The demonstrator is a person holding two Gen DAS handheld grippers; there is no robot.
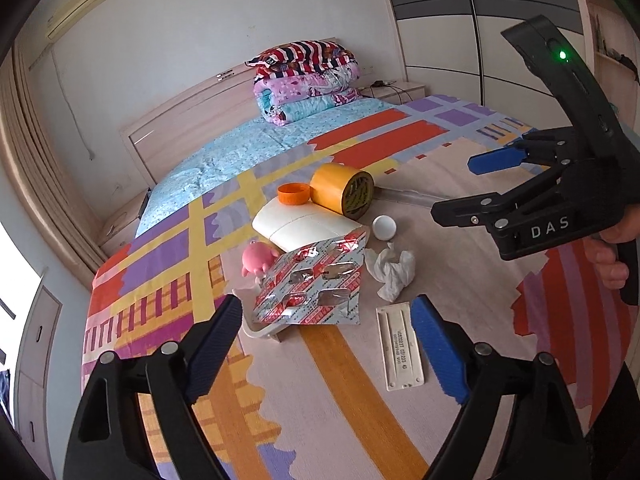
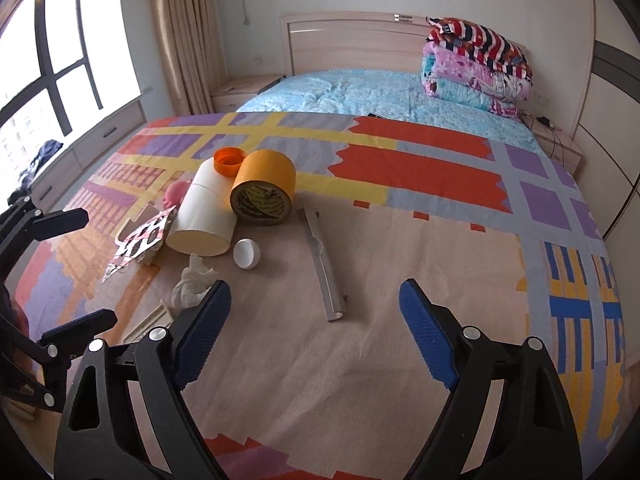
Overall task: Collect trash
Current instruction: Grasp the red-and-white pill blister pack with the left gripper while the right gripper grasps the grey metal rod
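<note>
A pile of objects lies on the patterned bedspread (image 1: pixel 360 380). In the left wrist view I see a foil blister pack (image 1: pixel 316 284), a crumpled white tissue (image 1: pixel 392 270), a white plastic strip (image 1: pixel 400 348), a white bottle (image 1: pixel 304 226), an orange cap (image 1: pixel 294 193), a yellow tape roll (image 1: pixel 344 192), a small white cap (image 1: pixel 384 227) and a pink toy (image 1: pixel 256 260). My left gripper (image 1: pixel 332 344) is open just in front of the blister pack. My right gripper (image 2: pixel 316 332) is open and empty, with the tissue (image 2: pixel 192 284) by its left finger. It also shows in the left wrist view (image 1: pixel 456 184).
A grey flat strip (image 2: pixel 326 264) lies ahead of the right gripper. Folded quilts (image 2: pixel 476 68) are stacked near the headboard. A window and curtain are on the left side of the bed. Wardrobe doors (image 1: pixel 480 20) stand on the right.
</note>
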